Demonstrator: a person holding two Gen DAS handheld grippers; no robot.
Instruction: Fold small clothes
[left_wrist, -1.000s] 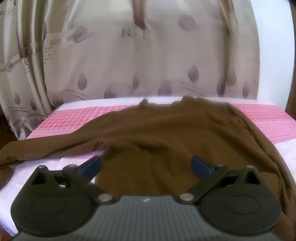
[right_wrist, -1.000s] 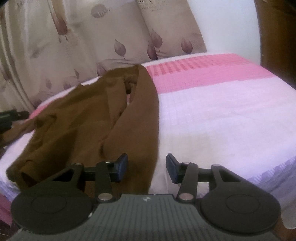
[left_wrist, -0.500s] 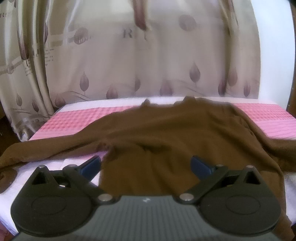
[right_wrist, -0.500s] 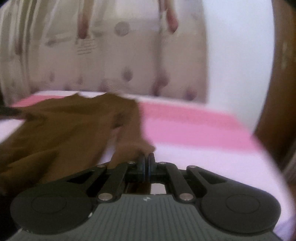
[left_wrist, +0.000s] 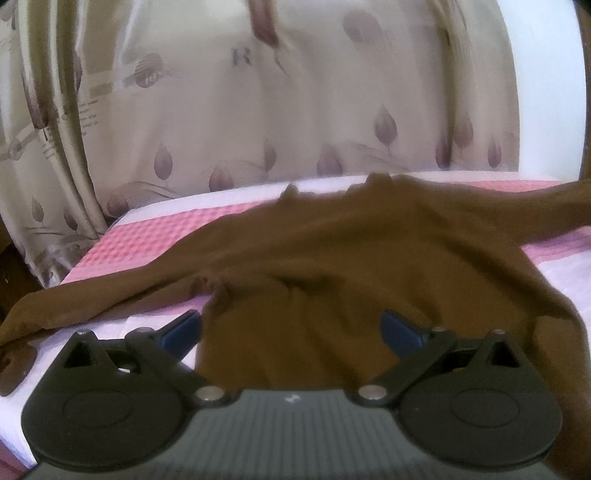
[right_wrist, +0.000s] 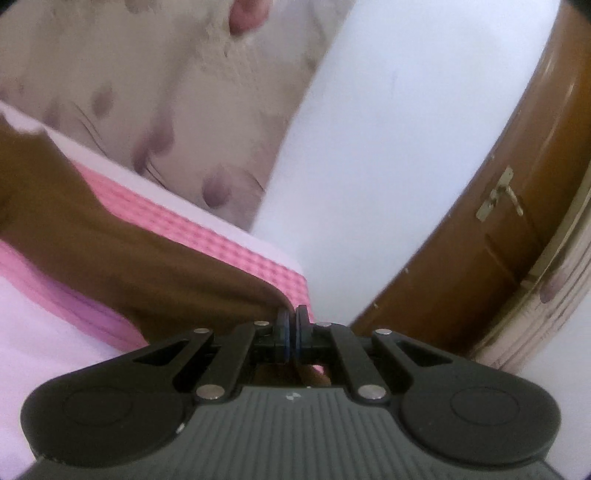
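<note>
A brown long-sleeved top (left_wrist: 332, 266) lies spread on the pink and white bed (left_wrist: 155, 240). My left gripper (left_wrist: 291, 330) is open just above its near hem, jaws wide apart, holding nothing. One sleeve (left_wrist: 74, 306) trails off to the left; the other sleeve (left_wrist: 546, 206) stretches taut to the right. My right gripper (right_wrist: 293, 332) is shut on the end of that right sleeve (right_wrist: 147, 269) and holds it pulled out over the bed's pink band (right_wrist: 236, 254).
Leaf-print curtains (left_wrist: 258, 110) hang behind the bed. A white wall (right_wrist: 388, 147) and a brown wooden door with a latch (right_wrist: 498, 221) stand to the right of the bed corner. A dark object (left_wrist: 14, 369) lies at the left bed edge.
My right gripper closed on the right sleeve end and swung it out to the right, pulling the sleeve straight. The left gripper stayed open and nearly still over the hem.
</note>
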